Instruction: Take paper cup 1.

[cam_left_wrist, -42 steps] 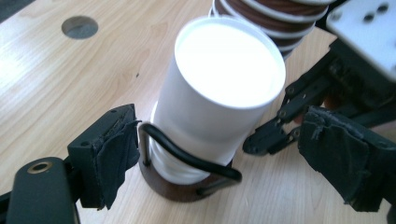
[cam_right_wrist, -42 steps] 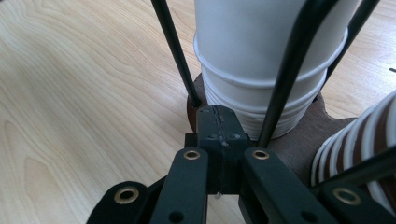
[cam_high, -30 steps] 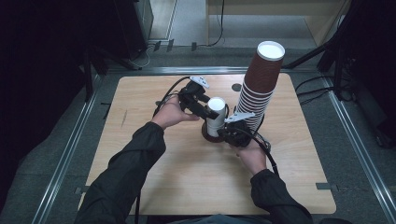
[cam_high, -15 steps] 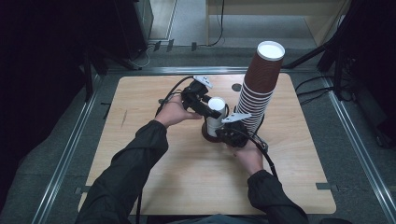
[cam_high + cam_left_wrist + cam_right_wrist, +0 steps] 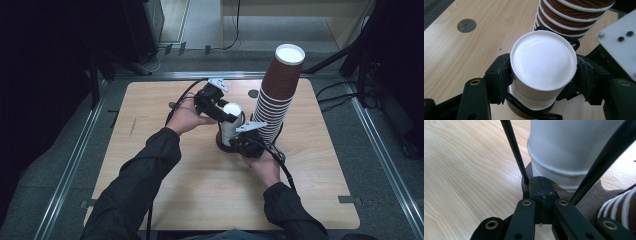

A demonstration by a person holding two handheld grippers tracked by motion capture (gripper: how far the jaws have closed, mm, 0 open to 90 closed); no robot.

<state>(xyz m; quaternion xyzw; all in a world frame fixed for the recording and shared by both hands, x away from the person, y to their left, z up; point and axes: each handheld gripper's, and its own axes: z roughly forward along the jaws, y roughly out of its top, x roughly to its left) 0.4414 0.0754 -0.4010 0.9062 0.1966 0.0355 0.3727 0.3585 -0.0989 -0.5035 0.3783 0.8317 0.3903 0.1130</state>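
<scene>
A white cup (image 5: 543,67), upside down, is stood near the middle of the wooden table (image 5: 150,150), just beside a tall leaning stack of brown cups (image 5: 277,95). The left gripper (image 5: 541,75) has just been closing and is now clamped on the white cup, one pad pressed to each side below its upturned base. The right gripper (image 5: 540,187) is seen fully closed, jaws pressed together low at the cup's foot, where a brown cardboard piece (image 5: 596,195) is lying.
</scene>
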